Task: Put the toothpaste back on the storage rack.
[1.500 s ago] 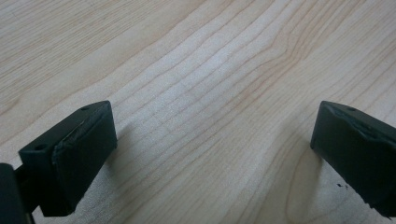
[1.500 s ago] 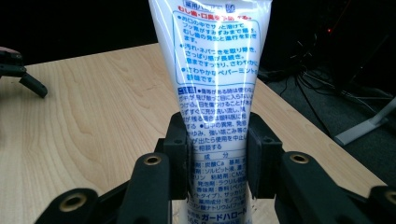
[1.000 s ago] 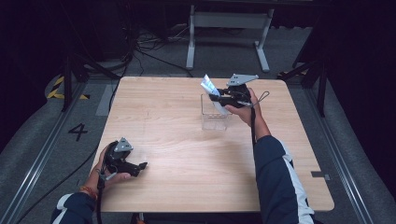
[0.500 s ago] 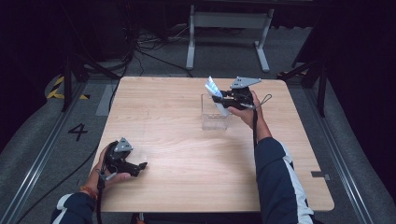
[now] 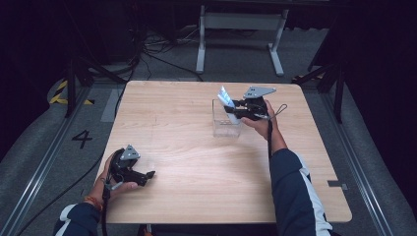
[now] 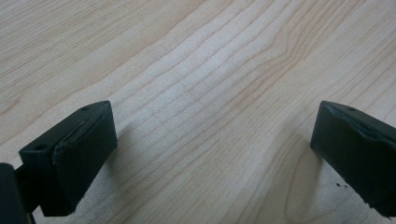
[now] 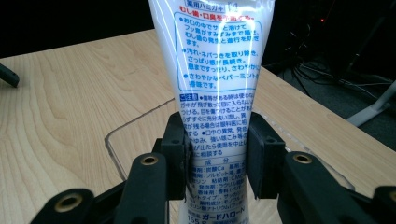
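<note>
Right gripper [image 7: 217,156] is clamped on the white tube [image 7: 215,60] over the clear container [image 5: 226,120], placement apparently unfinished; left gripper [image 5: 129,167] rests apart, empty.

Light wooden table [image 5: 206,182]; clear container [image 5: 226,123] standing on far half.

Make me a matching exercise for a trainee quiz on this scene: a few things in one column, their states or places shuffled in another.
Things:
1. left gripper
2. right gripper
3. white tube
4. clear container

States:
A. stands on the table, far right part
B. open, low over bare wood
C. printed with blue text, clamped
D. shut on the tube

Pairs: 1-B, 2-D, 3-C, 4-A
</note>
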The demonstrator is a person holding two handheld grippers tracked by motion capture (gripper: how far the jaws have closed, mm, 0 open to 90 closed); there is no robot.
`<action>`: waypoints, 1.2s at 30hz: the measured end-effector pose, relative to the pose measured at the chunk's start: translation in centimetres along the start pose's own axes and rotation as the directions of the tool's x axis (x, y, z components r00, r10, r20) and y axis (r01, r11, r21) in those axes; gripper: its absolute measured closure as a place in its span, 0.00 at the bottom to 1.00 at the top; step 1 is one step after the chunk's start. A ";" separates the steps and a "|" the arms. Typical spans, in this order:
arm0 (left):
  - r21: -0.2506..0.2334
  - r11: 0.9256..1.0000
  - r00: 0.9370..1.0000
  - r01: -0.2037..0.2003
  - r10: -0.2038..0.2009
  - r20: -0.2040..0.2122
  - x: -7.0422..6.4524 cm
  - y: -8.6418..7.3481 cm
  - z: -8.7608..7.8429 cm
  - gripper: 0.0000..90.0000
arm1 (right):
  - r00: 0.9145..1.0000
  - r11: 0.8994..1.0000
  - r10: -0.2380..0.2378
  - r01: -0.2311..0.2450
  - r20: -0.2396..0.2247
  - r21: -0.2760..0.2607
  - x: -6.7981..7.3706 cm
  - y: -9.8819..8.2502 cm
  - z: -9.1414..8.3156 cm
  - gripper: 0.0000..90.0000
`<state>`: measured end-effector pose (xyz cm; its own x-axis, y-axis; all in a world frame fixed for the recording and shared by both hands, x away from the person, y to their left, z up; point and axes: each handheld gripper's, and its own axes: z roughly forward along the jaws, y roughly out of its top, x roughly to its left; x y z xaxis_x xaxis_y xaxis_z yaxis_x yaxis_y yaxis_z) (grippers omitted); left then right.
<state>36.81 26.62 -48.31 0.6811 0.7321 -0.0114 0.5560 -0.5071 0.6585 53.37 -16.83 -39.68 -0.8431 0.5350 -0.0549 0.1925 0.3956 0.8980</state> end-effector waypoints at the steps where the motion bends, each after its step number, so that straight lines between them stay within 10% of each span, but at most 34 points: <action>1: 0.000 1.000 1.000 0.000 0.000 0.000 0.0 0.0 0.0 0.01 | 1.000 1.000 -0.003 0.003 0.000 0.003 0.0 0.0 0.0 0.73; 36: -0.007 1.000 1.000 0.002 -0.002 -0.002 0.0 0.0 0.0 0.01 | 1.000 0.984 -0.013 0.012 0.009 0.180 0.0 -0.9 0.6 0.70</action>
<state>36.80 26.60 -48.37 0.6795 0.7336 -0.0113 0.5536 -0.5025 0.6641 53.57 -16.72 -40.72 -0.8409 0.5365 -0.0710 0.2700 0.5296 0.8042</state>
